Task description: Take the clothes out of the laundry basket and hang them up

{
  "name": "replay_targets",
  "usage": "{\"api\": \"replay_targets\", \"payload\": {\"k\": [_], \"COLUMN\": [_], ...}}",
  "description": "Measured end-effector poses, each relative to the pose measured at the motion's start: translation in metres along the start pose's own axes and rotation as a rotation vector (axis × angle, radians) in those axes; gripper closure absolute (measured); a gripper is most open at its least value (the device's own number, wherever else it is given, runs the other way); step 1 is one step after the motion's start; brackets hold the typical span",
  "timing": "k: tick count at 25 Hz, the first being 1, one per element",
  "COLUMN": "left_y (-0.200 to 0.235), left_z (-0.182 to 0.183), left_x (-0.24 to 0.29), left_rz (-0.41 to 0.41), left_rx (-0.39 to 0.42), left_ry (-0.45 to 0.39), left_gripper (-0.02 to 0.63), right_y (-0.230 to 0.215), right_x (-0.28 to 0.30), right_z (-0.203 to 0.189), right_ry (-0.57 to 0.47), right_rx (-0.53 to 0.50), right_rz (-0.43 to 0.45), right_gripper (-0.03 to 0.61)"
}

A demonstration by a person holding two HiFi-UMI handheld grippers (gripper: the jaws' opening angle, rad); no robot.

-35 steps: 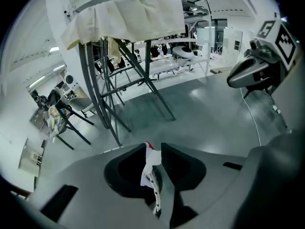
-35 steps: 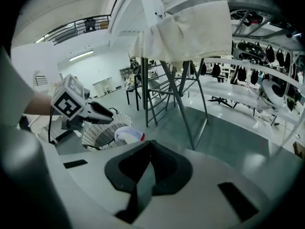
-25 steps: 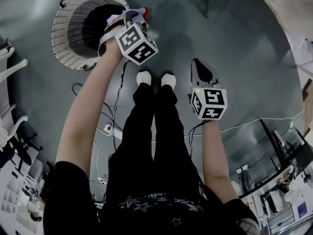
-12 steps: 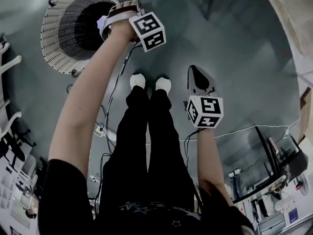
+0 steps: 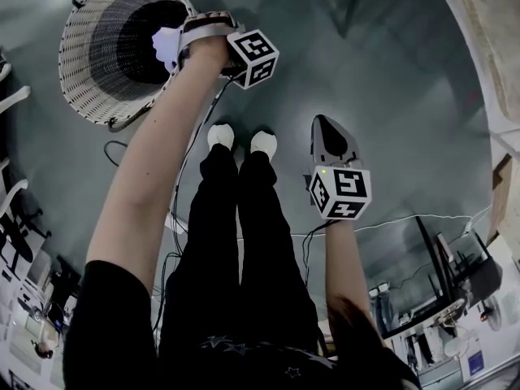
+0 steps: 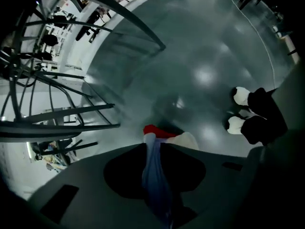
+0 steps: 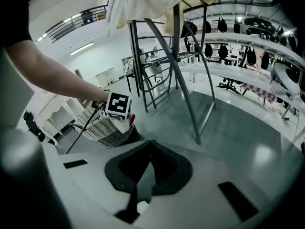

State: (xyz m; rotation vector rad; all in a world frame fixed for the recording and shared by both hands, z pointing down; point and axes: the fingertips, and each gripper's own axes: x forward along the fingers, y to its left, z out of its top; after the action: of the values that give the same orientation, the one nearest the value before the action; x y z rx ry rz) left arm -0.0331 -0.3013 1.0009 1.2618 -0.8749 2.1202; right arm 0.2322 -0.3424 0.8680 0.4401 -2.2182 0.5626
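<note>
The white woven laundry basket (image 5: pixel 81 96) stands on the grey floor at the upper left of the head view, and its inside is dark. My left gripper (image 5: pixel 166 45) reaches over its right rim, pointing steeply down. Its jaws have just been closing. In the left gripper view a pale bluish strip (image 6: pixel 155 175) that looks like cloth is pinched in the narrow gap behind the red and cream tips of the left gripper (image 6: pixel 162 133). My right gripper (image 5: pixel 325 122) hangs over bare floor right of the shoes, and the right gripper (image 7: pixel 150 143) is shut with nothing in it. The basket (image 7: pixel 102 128) also shows there.
A grey metal drying rack (image 7: pixel 190 80) stands ahead with a cream garment (image 7: pixel 143 4) draped over its top; the rack's bars (image 6: pixel 71 113) show at left. The person's white shoes (image 5: pixel 221 135) are beside the basket. Cables (image 5: pixel 183 210) trail across the floor.
My left gripper has dropped from beside the basket to over its rim and rolled, so its marker cube now faces another way. My right gripper has sunk a little.
</note>
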Motion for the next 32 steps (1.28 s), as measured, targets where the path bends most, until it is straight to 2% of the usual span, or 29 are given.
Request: {"api": "replay_targets", "payload": {"k": [1,4,7,12,16,23,28,32], "left_y": [0.005,0.019,0.031,0.041,0.033,0.003,-0.034,-0.053], "left_z": [0.000,0.000,-0.004,-0.026,-0.050,-0.116,-0.172,-0.203], "left_x": [-0.003,-0.020,-0.050,-0.107,-0.148,-0.202,-0.215,-0.216], "left_rz": [0.034,0.070,0.064,0.095,0.075,0.062,0.047,0.028], "left_rx": [-0.019,-0.140,-0.272,-0.420,-0.475,-0.582,-0.650,-0.673], "left_ry": [-0.026,-0.124,-0.230,-0.376,-0.468,-0.590,-0.598,-0.599], "left_gripper": [0.535,0.570,0.578,0.580,0.581,0.583,0.584,0.583], "right_y": [0.000,0.001,0.006,0.026,0.047,0.091,0.125,0.141], "right_x": [0.002,0.009,0.011,0.008,0.005,-0.002,-0.001,0.011], "right_z": [0.001,0.006,0.017,0.044,0.063,0.081,0.076,0.071], "right_ry": [0.001,0.000,-0.010,-0.028,-0.043,-0.049,0.000,0.049], "right_rx": [-0.005,-0.016,-0.022,-0.061,-0.105,-0.158,-0.189,-0.302], "right_rz": [0.003,0.010,0.010,0.033,0.058,0.129,0.245,0.257], "right_gripper": [0.569,0.569,0.569,0.569,0.569,0.569,0.569,0.569]}}
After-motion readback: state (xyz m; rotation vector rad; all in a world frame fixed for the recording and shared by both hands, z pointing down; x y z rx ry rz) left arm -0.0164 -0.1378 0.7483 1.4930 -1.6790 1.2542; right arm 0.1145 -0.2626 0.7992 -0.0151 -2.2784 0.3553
